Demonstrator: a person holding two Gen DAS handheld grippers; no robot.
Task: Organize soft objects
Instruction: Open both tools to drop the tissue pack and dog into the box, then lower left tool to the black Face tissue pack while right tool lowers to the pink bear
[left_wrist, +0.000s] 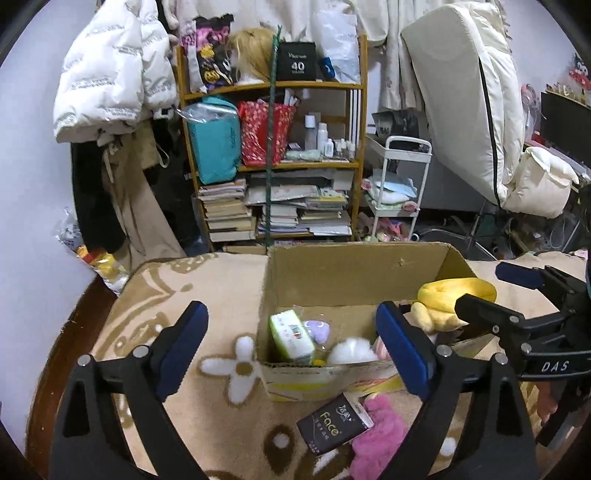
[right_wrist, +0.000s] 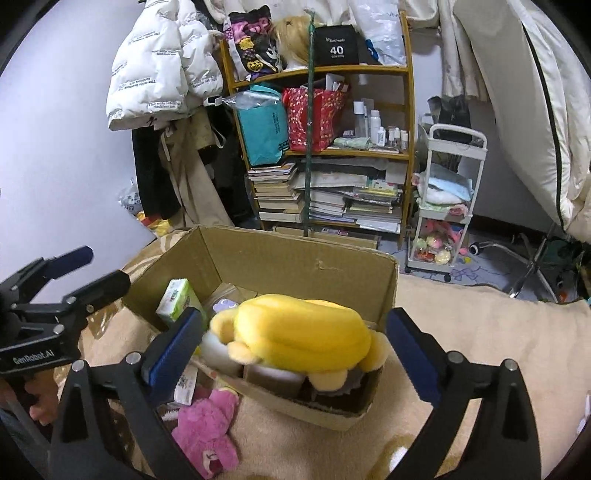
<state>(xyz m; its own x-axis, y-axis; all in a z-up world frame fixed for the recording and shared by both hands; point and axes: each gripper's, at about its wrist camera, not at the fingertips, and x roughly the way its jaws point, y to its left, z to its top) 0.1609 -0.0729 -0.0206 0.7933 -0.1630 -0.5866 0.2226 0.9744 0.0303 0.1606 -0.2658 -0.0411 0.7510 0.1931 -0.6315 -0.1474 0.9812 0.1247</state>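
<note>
An open cardboard box (left_wrist: 332, 273) (right_wrist: 280, 258) stands on a beige patterned blanket. A yellow plush toy (right_wrist: 303, 332) (left_wrist: 450, 291) lies inside it at the right end, on top of other items. A green tissue pack (left_wrist: 291, 334) (right_wrist: 173, 297), a white fluffy ball (left_wrist: 351, 350) and a small purple item (left_wrist: 319, 328) also lie in the box. A pink plush (left_wrist: 380, 432) (right_wrist: 207, 428) and a black "Face" packet (left_wrist: 332, 424) lie on the blanket in front of the box. My left gripper (left_wrist: 291, 347) is open and empty over the box's near edge. My right gripper (right_wrist: 295, 347) is open, its fingers either side of the yellow plush, not touching it.
A wooden shelf (left_wrist: 273, 162) with books, bags and bottles stands behind the box. A white trolley (right_wrist: 447, 199) with soft items is to its right. Jackets hang at the left (left_wrist: 114, 70), and white bedding (left_wrist: 476, 96) is at the right.
</note>
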